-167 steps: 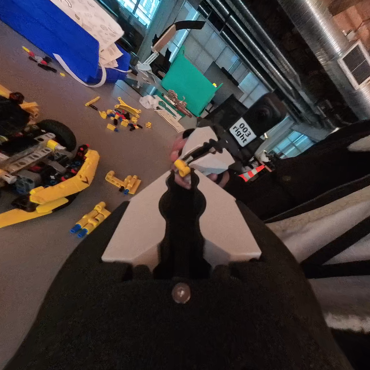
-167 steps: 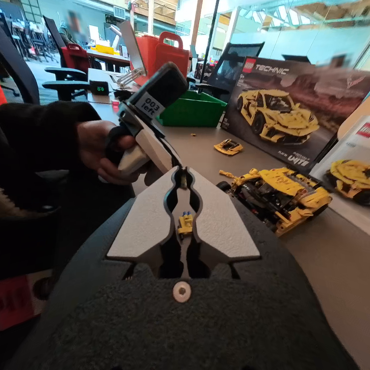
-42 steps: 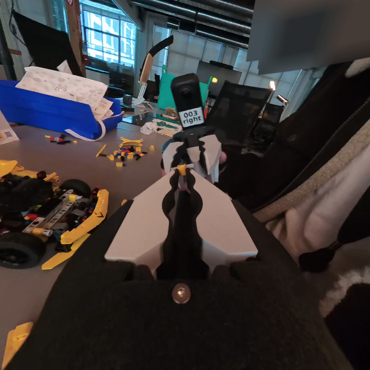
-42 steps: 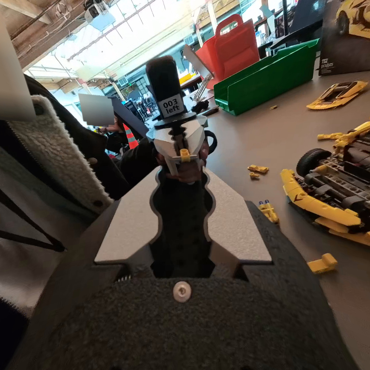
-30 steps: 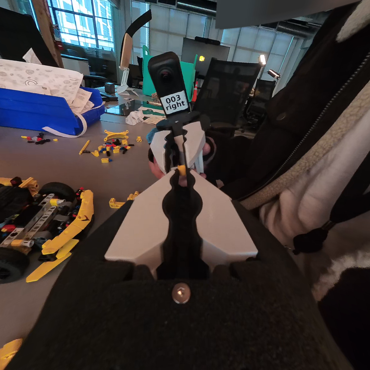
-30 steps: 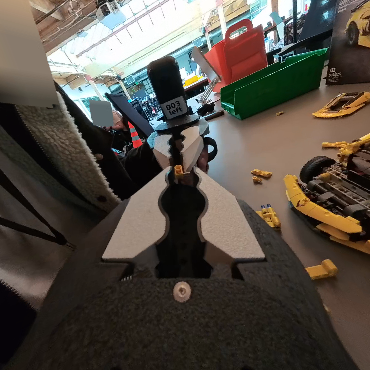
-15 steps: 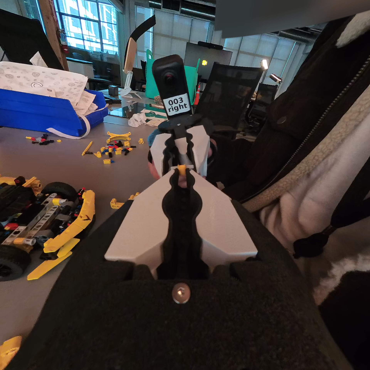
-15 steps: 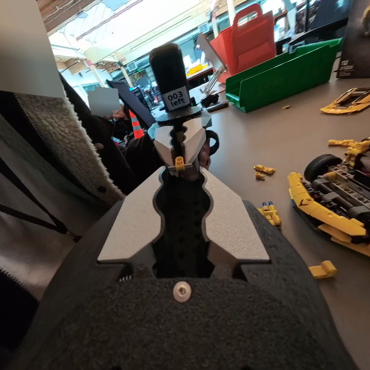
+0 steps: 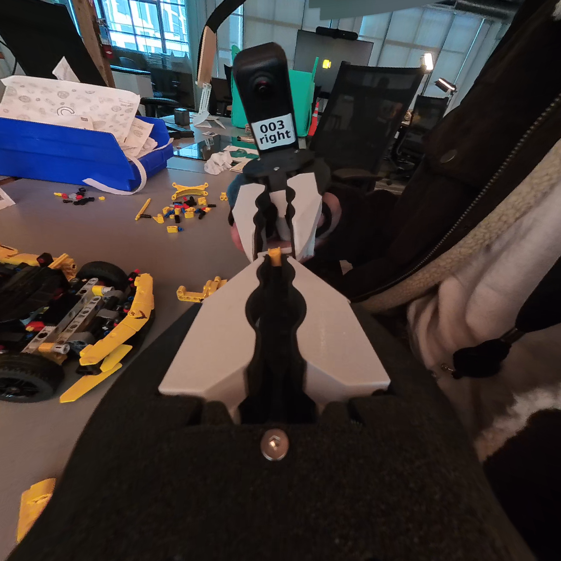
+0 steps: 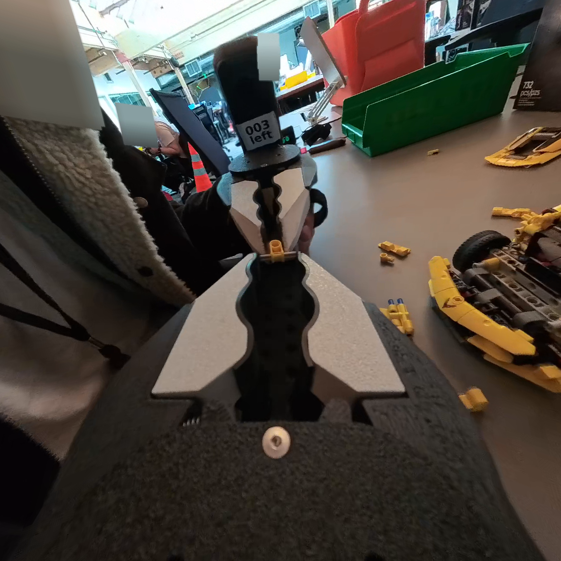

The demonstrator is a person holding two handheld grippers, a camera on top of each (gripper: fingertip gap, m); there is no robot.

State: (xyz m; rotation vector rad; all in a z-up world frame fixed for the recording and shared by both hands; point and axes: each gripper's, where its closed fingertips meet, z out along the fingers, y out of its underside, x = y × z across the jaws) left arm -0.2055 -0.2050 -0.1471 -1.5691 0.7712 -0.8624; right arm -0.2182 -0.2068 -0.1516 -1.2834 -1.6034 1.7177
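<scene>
Indoors, an open workshop: large paned windows at the upper left of the left wrist view, office chairs and monitors behind. The grey tabletop carries everything.

Left wrist view: a blue bin with printed paper sheets sits upper left. Below it, centre left, a scatter of small loose bricks. A part-built yellow and black toy car fills the left edge, with a yellow beam piece just to its right. A person's dark jacket with fleece lining takes up the right side.

Right wrist view: a green bin stands upper right, a red carrier behind it. A loose yellow body panel lies at the right edge, well apart from the car at right centre. A yellow connector with blue pins lies near the car's nose; another small yellow piece sits lower right.

The two tools face each other tip to tip, mid-frame, above the tabletop edge. The left tool is closed narrow on a small yellow connector with a thin grey axle through it crosswise. The right tool stands part open, its fingertips at the two ends of the axle; whether they press on it, I cannot tell. In the left wrist view the connector shows at the tip of the left tool, with the right tool directly behind it.
</scene>
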